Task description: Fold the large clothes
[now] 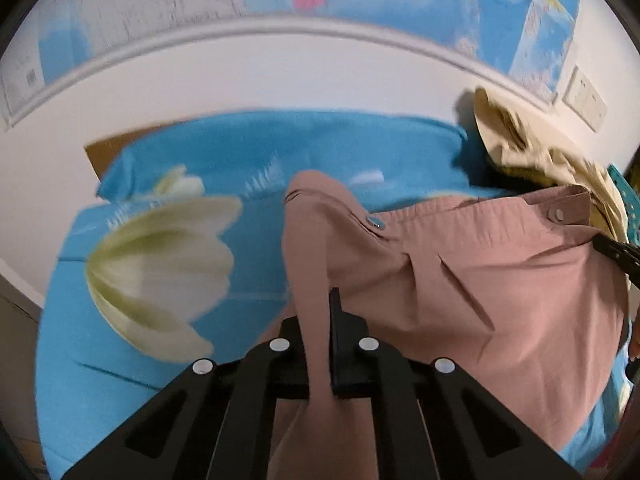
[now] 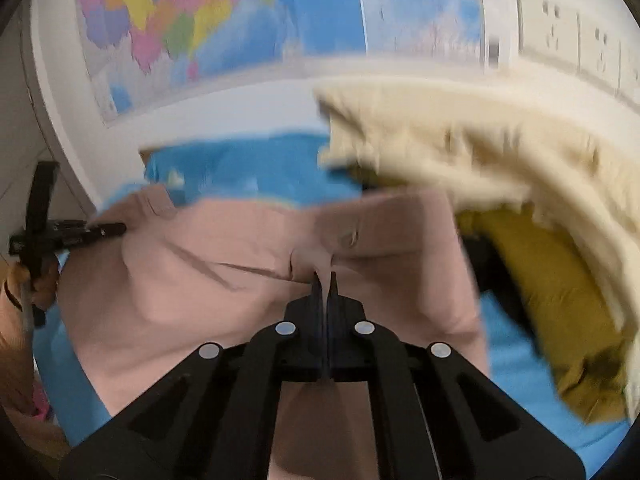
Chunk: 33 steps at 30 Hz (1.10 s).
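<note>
Over the blue sheet (image 1: 248, 152), both grippers' jaws pinch the pink garment's (image 1: 500, 280) edge.

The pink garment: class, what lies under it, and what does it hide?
Under the pink garment lies a blue cloth with a white flower print, showing on its left and far side. Whatever lies on that cloth beneath the garment is covered.

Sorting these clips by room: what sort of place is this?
Probably a bedroom at home: a blue flowered bedsheet, a wall map above it, and wall sockets.
</note>
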Each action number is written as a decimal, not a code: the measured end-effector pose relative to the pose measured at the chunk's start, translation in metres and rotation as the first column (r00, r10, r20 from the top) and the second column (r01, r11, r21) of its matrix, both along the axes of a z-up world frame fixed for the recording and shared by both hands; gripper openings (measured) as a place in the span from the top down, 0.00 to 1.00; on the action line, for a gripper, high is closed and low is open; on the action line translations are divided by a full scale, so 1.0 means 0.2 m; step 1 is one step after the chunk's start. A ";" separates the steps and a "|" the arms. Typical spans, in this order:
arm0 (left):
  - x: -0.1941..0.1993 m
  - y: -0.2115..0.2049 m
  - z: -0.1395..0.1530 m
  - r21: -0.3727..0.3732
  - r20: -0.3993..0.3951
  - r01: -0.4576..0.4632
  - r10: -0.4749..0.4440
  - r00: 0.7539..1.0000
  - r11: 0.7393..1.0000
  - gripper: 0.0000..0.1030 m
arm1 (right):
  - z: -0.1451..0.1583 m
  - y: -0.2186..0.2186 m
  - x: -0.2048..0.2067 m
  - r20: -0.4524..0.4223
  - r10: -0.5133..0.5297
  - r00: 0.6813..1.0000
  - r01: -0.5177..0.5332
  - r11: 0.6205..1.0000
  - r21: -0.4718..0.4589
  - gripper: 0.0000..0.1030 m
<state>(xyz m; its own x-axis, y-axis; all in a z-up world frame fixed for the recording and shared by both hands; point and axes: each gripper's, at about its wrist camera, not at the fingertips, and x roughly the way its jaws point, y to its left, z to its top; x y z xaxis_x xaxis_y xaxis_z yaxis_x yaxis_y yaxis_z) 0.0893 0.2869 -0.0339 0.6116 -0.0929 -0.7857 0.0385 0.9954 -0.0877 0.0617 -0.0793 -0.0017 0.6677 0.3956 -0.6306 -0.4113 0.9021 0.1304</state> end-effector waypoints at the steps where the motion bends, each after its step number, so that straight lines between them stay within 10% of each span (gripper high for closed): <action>1: 0.01 -0.01 0.00 0.002 -0.004 0.007 -0.007 1.000 1.000 0.96 | -0.03 0.02 0.02 -0.019 0.001 1.000 -0.001 1.000 -0.017 0.98; 6: 0.04 0.04 -0.12 -0.028 -0.064 -0.030 0.028 0.998 0.999 0.70 | -0.25 0.01 0.10 -0.141 -0.004 0.990 -0.007 0.997 -0.079 0.92; 13: -0.19 0.15 -0.01 -0.071 0.028 -0.070 0.072 0.997 0.995 0.43 | -0.08 -0.05 -0.05 -0.058 -0.012 0.998 0.011 1.000 -0.022 0.60; 25: -0.30 0.13 -0.18 -0.084 -0.060 -0.079 0.074 0.995 0.993 0.42 | -0.24 -0.01 0.00 -0.161 0.023 0.987 -0.034 0.997 -0.064 0.59; 33: -0.38 0.15 -0.13 -0.137 -0.033 -0.123 0.120 0.992 0.983 0.32 | 0.08 0.19 -0.33 0.045 0.227 0.973 -0.222 0.970 -0.103 0.33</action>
<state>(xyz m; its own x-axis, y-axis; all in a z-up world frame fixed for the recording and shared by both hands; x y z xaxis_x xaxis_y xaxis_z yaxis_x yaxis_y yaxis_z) 0.0136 0.3178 -0.0599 0.6055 -0.1279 -0.7855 -0.0861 0.9707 -0.2243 -0.0048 -0.0404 0.0140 0.6042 0.4785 -0.6372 -0.6089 0.7931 0.0182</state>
